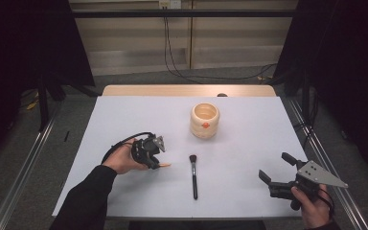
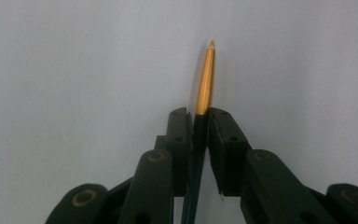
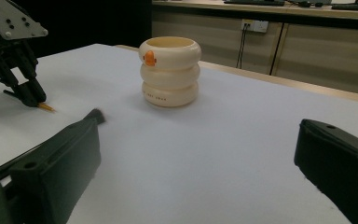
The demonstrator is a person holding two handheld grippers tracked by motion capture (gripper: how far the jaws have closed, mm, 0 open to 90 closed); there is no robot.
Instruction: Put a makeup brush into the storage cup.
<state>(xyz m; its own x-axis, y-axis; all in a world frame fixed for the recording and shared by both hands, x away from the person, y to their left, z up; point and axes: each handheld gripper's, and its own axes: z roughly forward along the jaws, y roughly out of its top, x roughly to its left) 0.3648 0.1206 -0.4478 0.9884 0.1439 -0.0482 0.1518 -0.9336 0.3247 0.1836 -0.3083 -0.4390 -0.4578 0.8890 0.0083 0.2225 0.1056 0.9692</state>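
The left gripper (image 1: 156, 162) was squeezed tight on a thin stick w/ a gold tip (image 2: 206, 77), low on the white table (image 1: 249, 143). The right gripper (image 1: 275, 168) was wide open, holding nothing. A black brush (image 1: 193, 175) lay between them. A cream pot (image 1: 204, 120) stood farther off, past the brush.

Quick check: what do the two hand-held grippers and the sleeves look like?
Both hand-held grippers are black linkage tools with two blocky jaws. The left hand-held gripper trails a black cable and carries a small grey plate. The right hand-held gripper has a larger grey three-cornered plate with holes. The left forearm wears a black sleeve.
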